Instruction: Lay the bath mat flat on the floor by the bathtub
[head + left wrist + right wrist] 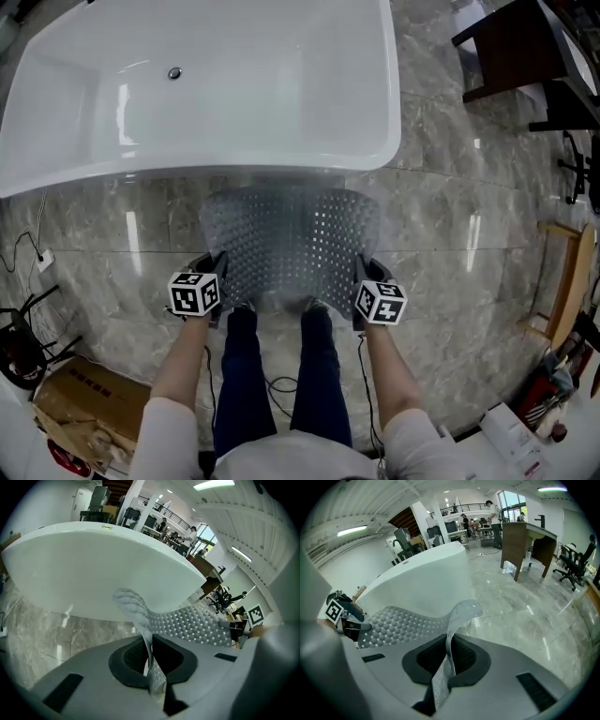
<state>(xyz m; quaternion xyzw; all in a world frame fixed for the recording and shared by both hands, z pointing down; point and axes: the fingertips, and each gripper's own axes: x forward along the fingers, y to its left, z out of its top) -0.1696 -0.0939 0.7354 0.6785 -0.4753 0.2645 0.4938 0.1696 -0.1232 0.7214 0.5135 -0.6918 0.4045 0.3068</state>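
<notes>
The mat (291,239), a clear grey sheet with bumps and small holes, hangs spread between the two grippers in front of the tub (206,84), above the marble floor (450,187). The left gripper (216,267) has its jaws closed tight on the near left corner of the mat, and the right gripper (366,270) is closed in the same way on the near right corner; in each gripper view the thin edge stands pinched between the dark pads and curls up past them. The far edge of the mat is close to the foot of the tub, but I cannot tell if it touches the floor already. The step in hand, as I judge it, is to bring the mat down. To do this well, both grippers should go down at the same height and stay well apart, so the sheet remains stretched and does not fold in the middle. The far edge should land first, parallel to the side of the tub, and then the near edge can be laid toward the person. The feet (281,314) are just under the near edge, so a step back is probably needed. The jaws should open only when the corners rest on the floor.
</notes>
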